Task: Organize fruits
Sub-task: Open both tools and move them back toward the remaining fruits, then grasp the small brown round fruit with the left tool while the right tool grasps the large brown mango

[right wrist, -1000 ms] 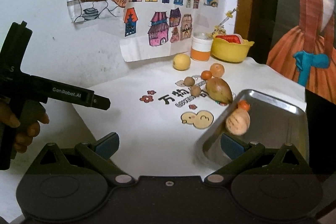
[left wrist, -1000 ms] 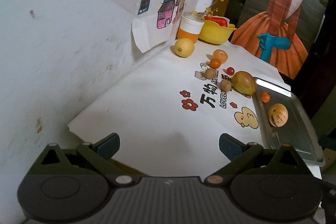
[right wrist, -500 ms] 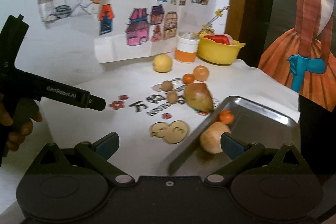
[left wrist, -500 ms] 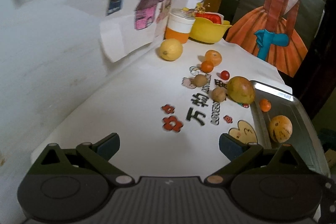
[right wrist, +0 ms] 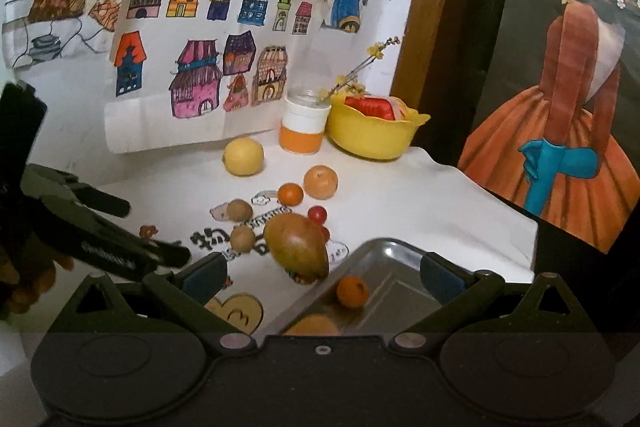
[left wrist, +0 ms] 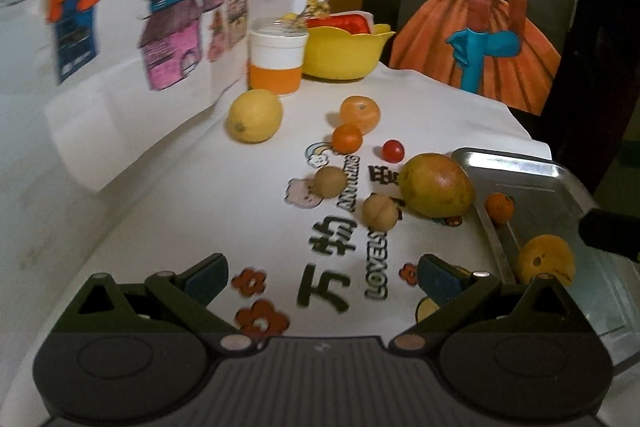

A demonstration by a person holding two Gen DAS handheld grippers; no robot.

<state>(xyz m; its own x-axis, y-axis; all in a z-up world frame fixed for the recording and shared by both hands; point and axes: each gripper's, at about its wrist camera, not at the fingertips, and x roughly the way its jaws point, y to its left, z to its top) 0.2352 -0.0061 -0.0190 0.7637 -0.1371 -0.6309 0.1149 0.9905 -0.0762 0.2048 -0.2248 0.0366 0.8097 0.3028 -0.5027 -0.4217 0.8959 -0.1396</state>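
Note:
Loose fruit lies on a white printed cloth: a lemon (left wrist: 254,115), an orange (left wrist: 359,113), a small tangerine (left wrist: 347,139), a red cherry tomato (left wrist: 393,151), two brown round fruits (left wrist: 329,181) (left wrist: 379,212) and a large mango (left wrist: 437,185). At the right, a steel tray (left wrist: 532,171) holds a small tangerine (left wrist: 499,207) and a yellow-orange round fruit (left wrist: 545,264). My left gripper (left wrist: 320,279) is open above the cloth, short of the fruit. Over the tray's near corner hovers my right gripper (right wrist: 322,275), open, with the mango (right wrist: 298,245) just ahead.
A white-and-orange jar (left wrist: 277,61) and a yellow bowl (left wrist: 344,53) with red contents stand at the back by the wall. Paper drawings hang on the wall at left. The cloth's edge drops off at right beside a painted panel. A hand (right wrist: 24,291) holds the other gripper at left.
Both grippers have moved forward toward the fruit. The left one swung right, away from the wall. The right one came over the tray. Neither has taken hold of anything.

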